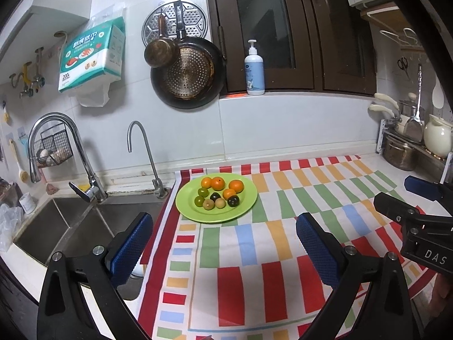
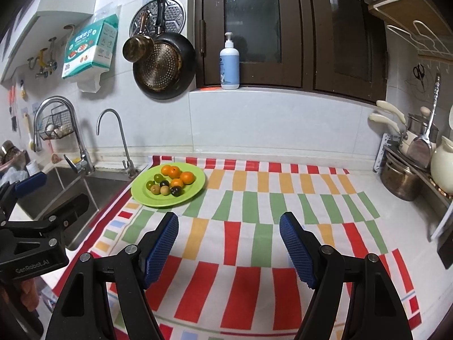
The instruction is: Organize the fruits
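Observation:
A green plate (image 1: 243, 208) (image 2: 195, 189) sits on the striped cloth near the sink. It holds several oranges (image 1: 236, 186) (image 2: 187, 177) at the back and several small green, yellowish and dark fruits (image 1: 215, 197) (image 2: 164, 184) in front. My left gripper (image 1: 223, 243) is open and empty, held above the cloth in front of the plate. My right gripper (image 2: 228, 243) is open and empty, in front of and right of the plate. The right gripper shows at the right edge of the left wrist view (image 1: 402, 198), and the left gripper at the left edge of the right wrist view (image 2: 53, 195).
A colourful striped cloth (image 1: 283, 243) (image 2: 283, 226) covers the counter. A steel sink (image 1: 70, 226) with two taps (image 1: 85, 153) lies to the left. Pots and a white jug (image 2: 441, 164) stand at the right. A pump bottle (image 2: 229, 65) stands on the window ledge.

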Demonstrator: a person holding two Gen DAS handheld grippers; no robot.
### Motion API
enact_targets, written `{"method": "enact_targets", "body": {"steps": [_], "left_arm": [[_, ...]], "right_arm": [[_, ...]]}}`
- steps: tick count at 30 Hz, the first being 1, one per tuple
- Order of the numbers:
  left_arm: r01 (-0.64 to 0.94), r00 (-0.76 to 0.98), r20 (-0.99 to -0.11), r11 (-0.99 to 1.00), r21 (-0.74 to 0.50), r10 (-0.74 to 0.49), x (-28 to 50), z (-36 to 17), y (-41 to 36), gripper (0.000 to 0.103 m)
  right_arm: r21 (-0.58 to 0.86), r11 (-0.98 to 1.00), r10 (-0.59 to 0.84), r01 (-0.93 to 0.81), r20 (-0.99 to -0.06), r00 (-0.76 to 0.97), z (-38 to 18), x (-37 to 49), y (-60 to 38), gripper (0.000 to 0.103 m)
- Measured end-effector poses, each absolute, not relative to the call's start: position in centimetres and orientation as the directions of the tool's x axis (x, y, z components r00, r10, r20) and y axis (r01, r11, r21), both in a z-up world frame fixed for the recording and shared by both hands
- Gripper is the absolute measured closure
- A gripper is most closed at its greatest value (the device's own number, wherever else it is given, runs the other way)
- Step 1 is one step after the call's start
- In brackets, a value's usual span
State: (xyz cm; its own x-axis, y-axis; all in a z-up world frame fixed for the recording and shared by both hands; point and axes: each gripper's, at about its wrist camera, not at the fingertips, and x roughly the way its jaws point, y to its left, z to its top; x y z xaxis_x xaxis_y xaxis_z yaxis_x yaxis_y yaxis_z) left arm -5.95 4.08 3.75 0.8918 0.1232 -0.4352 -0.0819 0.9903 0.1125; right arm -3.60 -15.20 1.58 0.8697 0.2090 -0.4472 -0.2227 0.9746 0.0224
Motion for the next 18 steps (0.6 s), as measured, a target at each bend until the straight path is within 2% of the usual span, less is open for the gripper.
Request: {"method": "enact_targets", "body": {"steps": [18], "left_arm": [[-0.080,0.894,-0.431,0.991,0.107,0.118,-7.0,3.6,3.4,0.000]], "right_arm": [[0.020,0.976,0.203,-0.217,-0.444,0.873,1.5,-5.2,-16.1,0.029]]}}
